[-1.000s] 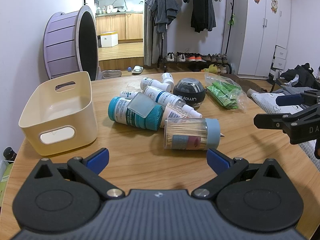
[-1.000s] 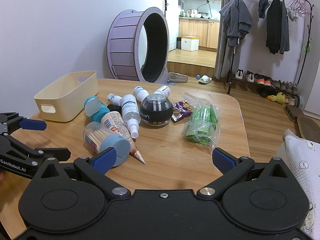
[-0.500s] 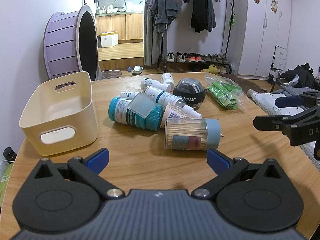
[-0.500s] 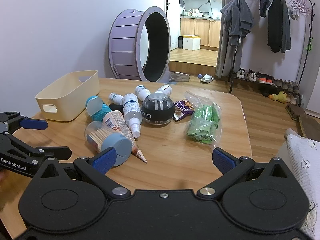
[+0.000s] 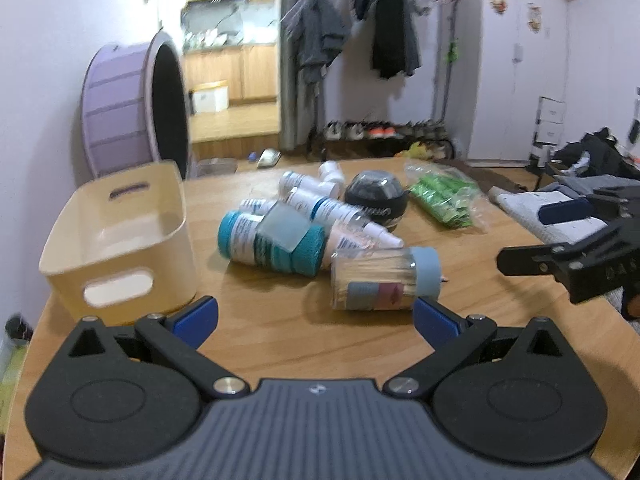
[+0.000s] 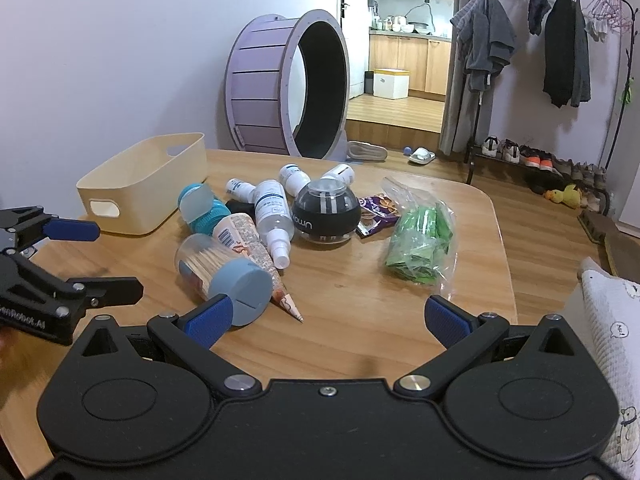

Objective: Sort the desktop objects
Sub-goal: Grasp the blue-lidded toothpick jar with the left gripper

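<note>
Both grippers, left (image 5: 315, 314) and right (image 6: 327, 318), hover open-jawed; the light, smooth toothpick jar (image 5: 383, 278) likely rolls, best pinched mid-barrel.

bin (image 6: 140, 184) at table (image 6: 360, 320) left, toothpick jar (image 6: 224, 276) nearest, bag (image 6: 420, 240) right of bottles (image 6: 272, 212)

A big purple wheel (image 6: 286, 86) stands by the white wall (image 6: 120, 40); clothes hang on a rack (image 6: 560, 40) over shoes, and the floor (image 6: 540, 208) is wood
</note>
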`<control>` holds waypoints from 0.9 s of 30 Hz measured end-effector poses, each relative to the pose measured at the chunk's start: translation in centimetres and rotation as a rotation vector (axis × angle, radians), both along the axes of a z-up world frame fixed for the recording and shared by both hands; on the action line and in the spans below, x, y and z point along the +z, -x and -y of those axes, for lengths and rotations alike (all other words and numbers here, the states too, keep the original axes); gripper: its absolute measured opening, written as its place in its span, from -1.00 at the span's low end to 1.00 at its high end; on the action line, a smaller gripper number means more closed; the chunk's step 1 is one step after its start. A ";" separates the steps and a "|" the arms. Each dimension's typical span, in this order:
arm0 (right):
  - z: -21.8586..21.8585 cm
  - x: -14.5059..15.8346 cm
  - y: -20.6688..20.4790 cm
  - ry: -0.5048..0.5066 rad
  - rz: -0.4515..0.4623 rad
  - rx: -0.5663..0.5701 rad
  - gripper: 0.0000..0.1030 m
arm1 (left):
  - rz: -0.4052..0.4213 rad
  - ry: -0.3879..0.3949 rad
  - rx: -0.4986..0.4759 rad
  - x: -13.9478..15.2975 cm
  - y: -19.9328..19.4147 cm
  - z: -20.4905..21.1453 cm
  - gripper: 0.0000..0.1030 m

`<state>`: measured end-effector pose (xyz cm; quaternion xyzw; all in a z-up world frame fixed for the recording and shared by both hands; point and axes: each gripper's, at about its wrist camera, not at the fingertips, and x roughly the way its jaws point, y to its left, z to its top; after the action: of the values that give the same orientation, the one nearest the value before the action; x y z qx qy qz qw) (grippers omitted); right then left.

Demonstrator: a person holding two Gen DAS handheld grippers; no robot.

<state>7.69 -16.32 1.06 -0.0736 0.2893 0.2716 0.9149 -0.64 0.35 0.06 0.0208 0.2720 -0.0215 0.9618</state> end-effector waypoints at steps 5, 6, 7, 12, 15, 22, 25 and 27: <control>0.8 0.3 -0.2 -0.030 -0.006 -0.003 1.00 | 0.052 -0.144 -0.154 0.3 0.0 1.8 0.96; 1.0 0.4 -0.2 -0.037 -0.008 -0.002 1.00 | 0.061 -0.178 -0.184 0.3 -0.1 2.2 0.95; 1.1 0.4 -0.3 -0.042 -0.011 -0.001 1.00 | 0.070 -0.203 -0.207 0.3 -0.2 2.5 0.95; 1.8 0.4 -0.1 -0.048 -0.014 0.023 1.00 | 0.022 -0.240 -0.352 -0.1 -1.8 3.1 0.67; 2.1 0.4 0.0 -0.050 -0.019 0.043 1.00 | -0.004 -0.326 -0.454 -0.6 -2.9 3.7 0.39; 1.8 0.0 0.2 -0.039 -0.037 0.087 1.00 | 0.023 -0.533 -0.715 -1.0 -4.3 4.9 0.34; 1.7 -0.1 0.2 -0.033 -0.045 0.100 1.00 | -0.014 -0.585 -0.785 -1.4 -5.3 5.5 0.34; 1.7 -0.1 0.2 -0.036 -0.048 0.103 1.00 | -0.035 -0.619 -0.822 -1.9 -5.9 5.9 0.34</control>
<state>7.50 -18.02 0.93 -0.0653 0.3021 0.3253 0.8937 5.26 -5.56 -1.85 0.4093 0.2509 -0.3168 0.8180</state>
